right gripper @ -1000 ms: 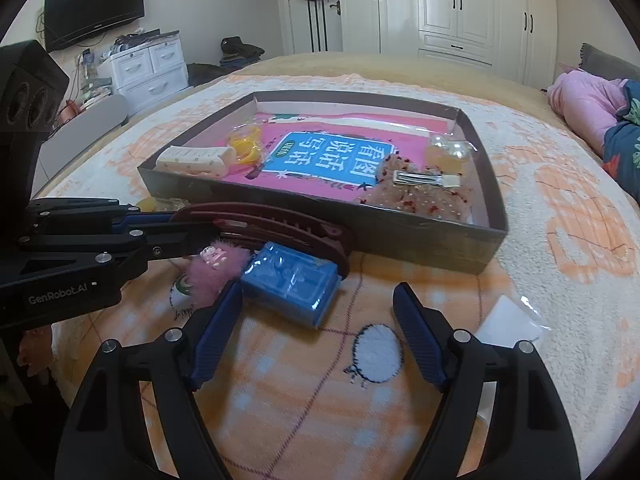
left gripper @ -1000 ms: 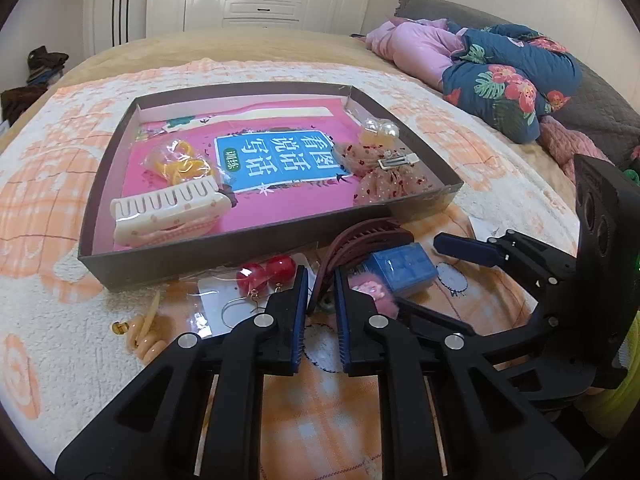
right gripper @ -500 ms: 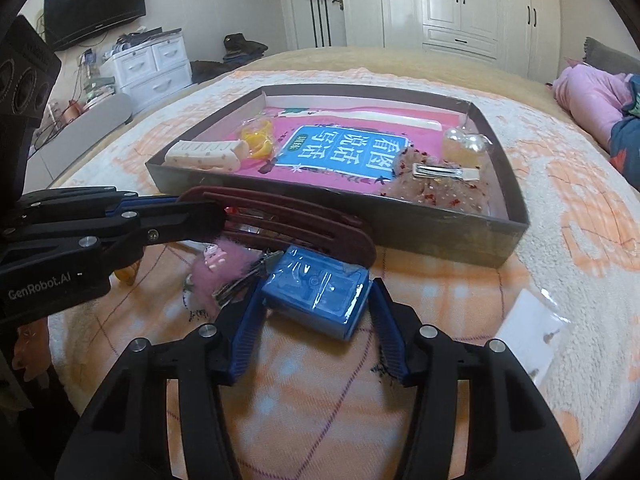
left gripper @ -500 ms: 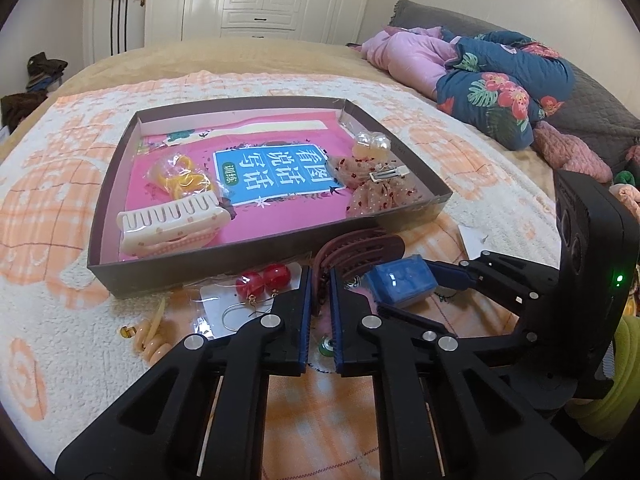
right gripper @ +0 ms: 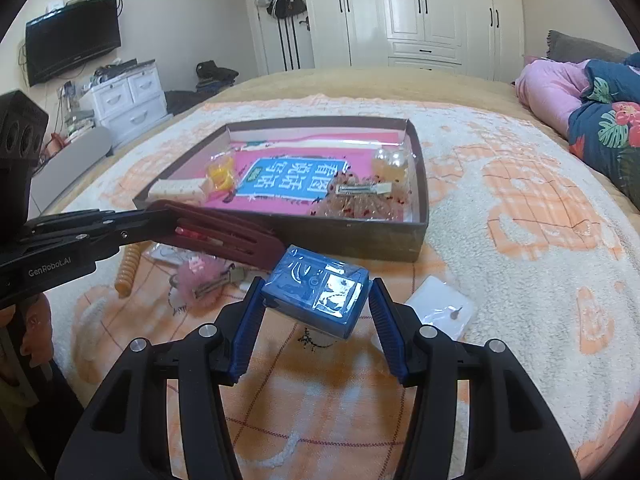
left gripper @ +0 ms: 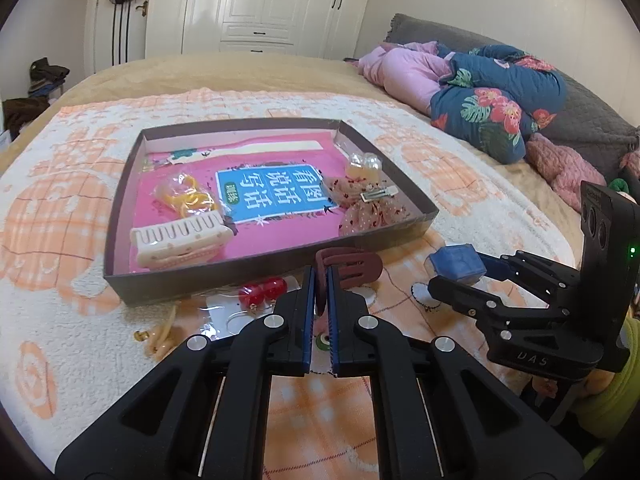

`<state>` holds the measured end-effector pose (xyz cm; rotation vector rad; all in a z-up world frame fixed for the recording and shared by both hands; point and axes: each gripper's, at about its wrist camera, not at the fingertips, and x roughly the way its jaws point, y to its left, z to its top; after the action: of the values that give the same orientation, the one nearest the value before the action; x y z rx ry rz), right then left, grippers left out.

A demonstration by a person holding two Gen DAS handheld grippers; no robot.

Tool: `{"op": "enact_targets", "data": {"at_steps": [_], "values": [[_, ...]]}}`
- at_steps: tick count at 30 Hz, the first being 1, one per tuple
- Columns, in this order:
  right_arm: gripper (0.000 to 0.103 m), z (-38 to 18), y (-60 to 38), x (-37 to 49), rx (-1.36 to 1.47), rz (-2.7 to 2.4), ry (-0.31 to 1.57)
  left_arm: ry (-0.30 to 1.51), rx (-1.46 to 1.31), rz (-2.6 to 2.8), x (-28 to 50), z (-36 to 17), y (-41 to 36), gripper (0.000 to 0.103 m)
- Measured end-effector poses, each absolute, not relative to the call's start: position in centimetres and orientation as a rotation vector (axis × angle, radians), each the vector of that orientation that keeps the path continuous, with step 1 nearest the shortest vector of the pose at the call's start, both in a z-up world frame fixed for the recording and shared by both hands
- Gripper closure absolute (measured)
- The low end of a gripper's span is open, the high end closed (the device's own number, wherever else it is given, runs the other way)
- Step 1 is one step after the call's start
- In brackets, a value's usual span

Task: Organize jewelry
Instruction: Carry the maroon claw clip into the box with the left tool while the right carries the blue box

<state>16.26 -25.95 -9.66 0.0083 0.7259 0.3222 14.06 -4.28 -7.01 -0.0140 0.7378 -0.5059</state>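
On the bed blanket (right gripper: 500,184), left gripper (left gripper: 320,280) clamped the maroon claw clip (left gripper: 352,268), right gripper (right gripper: 316,292) the blue box (right gripper: 316,292); next, likely both into the tray (right gripper: 360,236).

Both tongs are matte black plastic with cut-out triangular arms, silver round screws at the joints and ribbed blue pads on the fingers. The left tongs (left gripper: 320,280) carry white "GenRobot.AI" lettering; the right tongs (right gripper: 316,300) show "DAS", a green light at three o'clock.

My right gripper (right gripper: 316,300) holds the blue box (right gripper: 316,292) between its fingers (right gripper: 246,320), lifted above the blanket (right gripper: 520,220), near the tray (right gripper: 352,236).
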Motion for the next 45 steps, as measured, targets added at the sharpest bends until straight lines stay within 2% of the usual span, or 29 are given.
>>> {"op": "enact_targets", "data": {"at_steps": [27,45], "values": [[0.052,-5.8,-22.8,17.8,-0.038,0.361,0.625,0.555,-0.157,-0.380,14.9,-1.7,2.4,0.102],[0.052,-4.3,-22.6,25.3,-0.069,0.276,0.586,0.558,-0.142,-0.302,21.8,-1.2,3.2,0.102]]}}
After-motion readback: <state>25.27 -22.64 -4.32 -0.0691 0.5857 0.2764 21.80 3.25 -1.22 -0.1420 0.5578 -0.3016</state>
